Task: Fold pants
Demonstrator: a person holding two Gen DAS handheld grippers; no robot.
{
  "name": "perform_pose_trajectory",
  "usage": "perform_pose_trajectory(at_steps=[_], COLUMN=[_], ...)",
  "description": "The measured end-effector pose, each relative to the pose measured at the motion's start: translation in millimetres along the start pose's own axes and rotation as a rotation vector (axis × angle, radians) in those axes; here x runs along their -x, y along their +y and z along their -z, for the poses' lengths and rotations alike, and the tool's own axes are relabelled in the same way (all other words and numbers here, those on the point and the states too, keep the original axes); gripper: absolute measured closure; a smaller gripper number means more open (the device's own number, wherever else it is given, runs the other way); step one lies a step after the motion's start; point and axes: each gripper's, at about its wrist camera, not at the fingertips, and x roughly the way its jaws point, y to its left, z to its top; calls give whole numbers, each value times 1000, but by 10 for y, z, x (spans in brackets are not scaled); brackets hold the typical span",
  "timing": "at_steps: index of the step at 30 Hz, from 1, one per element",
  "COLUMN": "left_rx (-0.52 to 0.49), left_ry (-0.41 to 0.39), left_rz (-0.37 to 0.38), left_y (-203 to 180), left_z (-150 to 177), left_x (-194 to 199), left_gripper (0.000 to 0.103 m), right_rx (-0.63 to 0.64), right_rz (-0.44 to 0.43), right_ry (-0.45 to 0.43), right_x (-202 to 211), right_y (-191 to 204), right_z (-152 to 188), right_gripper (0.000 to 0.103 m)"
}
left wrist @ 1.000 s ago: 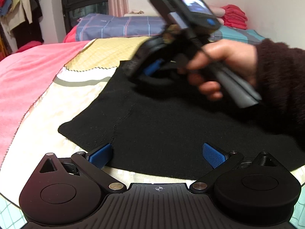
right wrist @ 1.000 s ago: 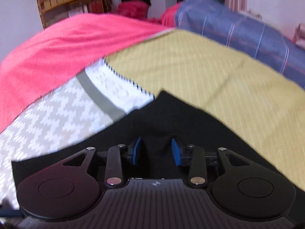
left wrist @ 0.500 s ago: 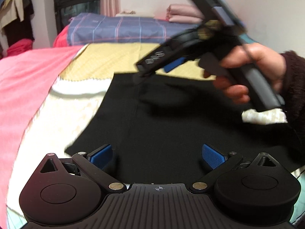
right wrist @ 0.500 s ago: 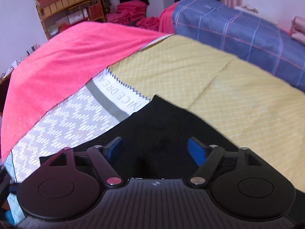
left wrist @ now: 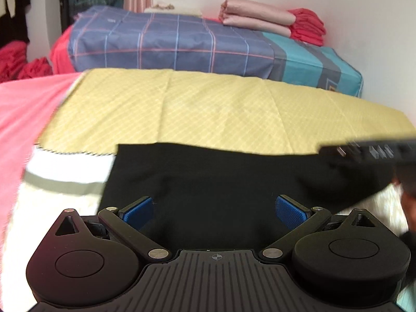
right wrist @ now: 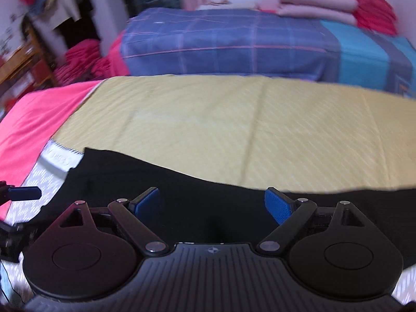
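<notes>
The black pants (left wrist: 213,179) lie flat on the bed, partly on a yellow checked sheet (left wrist: 208,109). My left gripper (left wrist: 215,209) is open and empty, its blue pads just above the near part of the pants. My right gripper (right wrist: 212,205) is open and empty over the same pants (right wrist: 208,202). A blurred part of the right gripper's body (left wrist: 369,150) shows at the right edge of the left wrist view, and part of the left gripper (right wrist: 20,193) shows at the left edge of the right wrist view.
A pink blanket (left wrist: 23,109) covers the bed's left side. A white and grey patterned cloth (left wrist: 65,171) lies under the pants' left edge. A blue plaid covered bed (left wrist: 169,44) stands behind, with folded pink and red laundry (left wrist: 273,20) on it.
My right gripper opened, let go of the pants fabric and drew back to the right. Both cameras swung to face the far bed. The pants lie flatter.
</notes>
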Motion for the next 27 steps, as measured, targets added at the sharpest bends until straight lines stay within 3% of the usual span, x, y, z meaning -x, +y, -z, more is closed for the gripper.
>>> perform_pose_trajectory(at_steps=[3,7,9,15,19,24,26,27], left_rx=[61,172,142,117,151,155,157,158], left_ry=[47,128,40,-41,-63,-73,-74,-75], left_rz=[-3,-4,-34,-4,12,13,15,18], left_y=[-1,153,143,175,208,201,205,209], left_z=[-145,-127,-71,109,98,106,107,108], left_x=[-449,-1048,-1037,-989,-977,-967,-974,-976], left_gripper=[0,0,0,0,0,0,0,0], right_rx=[-78,-84,-87,-242,-481,-318,-312,-332], right_rz=[12,45,72,229,110,17,49,20], right_ry=[16,16,-3,-40,-177,-178,-166,-189], right_x=[-21,-34,-15,142,436,396,337,360], right_y=[-287,-518,-720,-1700,-2213,-2023,-2114,-2221], right_z=[94,213,263,478,650,656,654,671], right_gripper=[13,13,13,14,16,13,15,16])
